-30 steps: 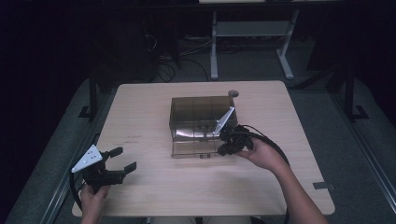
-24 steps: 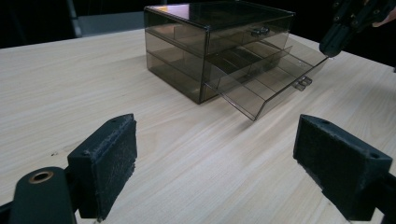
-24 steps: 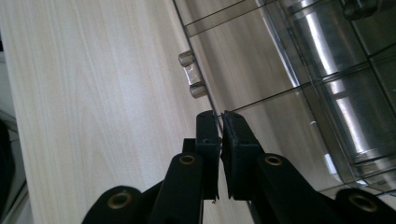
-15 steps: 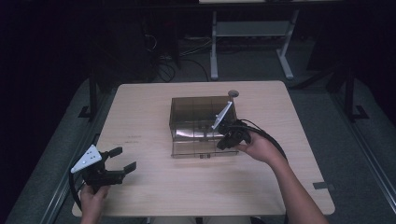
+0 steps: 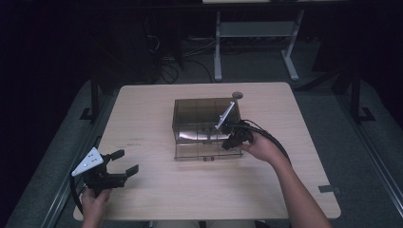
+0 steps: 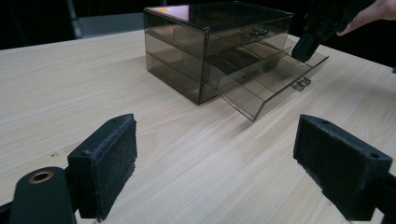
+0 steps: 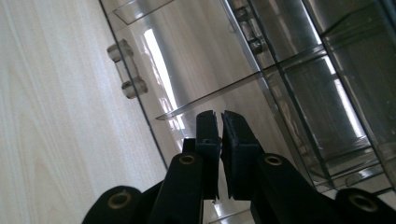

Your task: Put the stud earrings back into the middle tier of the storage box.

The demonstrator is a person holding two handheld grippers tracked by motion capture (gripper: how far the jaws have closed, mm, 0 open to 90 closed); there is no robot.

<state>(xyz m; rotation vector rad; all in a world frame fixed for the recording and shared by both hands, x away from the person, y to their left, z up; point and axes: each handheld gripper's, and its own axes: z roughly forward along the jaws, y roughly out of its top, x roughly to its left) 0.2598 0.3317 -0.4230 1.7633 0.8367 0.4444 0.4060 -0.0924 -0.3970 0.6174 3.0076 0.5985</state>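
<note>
Right, all eyes on the drawer box (image 5: 205,124), a smoky, see-through plastic cabinet sitting near the middle of the wooden table (image 5: 157,99), a little toward its far side. It's a squat, brown-tinted block with clear walls, so the inner dividers show straight through the top. In the left gripper view the box (image 6: 205,51) stands in two tiers, and the lower drawer (image 6: 275,79) is pulled out toward the person, angled a touch to one side, with a small clear handle (image 6: 301,84) on its front. The upper drawer sits flush, its own little handle (image 6: 258,32) at the front face.

Over on the right, the right gripper (image 5: 232,141) hangs just over the open drawer's near right corner, jaws pressed together with nothing between them. In the right gripper view those black pads (image 7: 208,135) meet almost flat, hovering above the drawer's glossy compartments, and a clear handle (image 7: 125,70) shows close by against the wood grain.

Down at the near left edge, the left gripper (image 5: 124,162) rests well apart from the box, jaws spread wide and empty; its foam pads (image 6: 112,163) frame bare tabletop.
</note>
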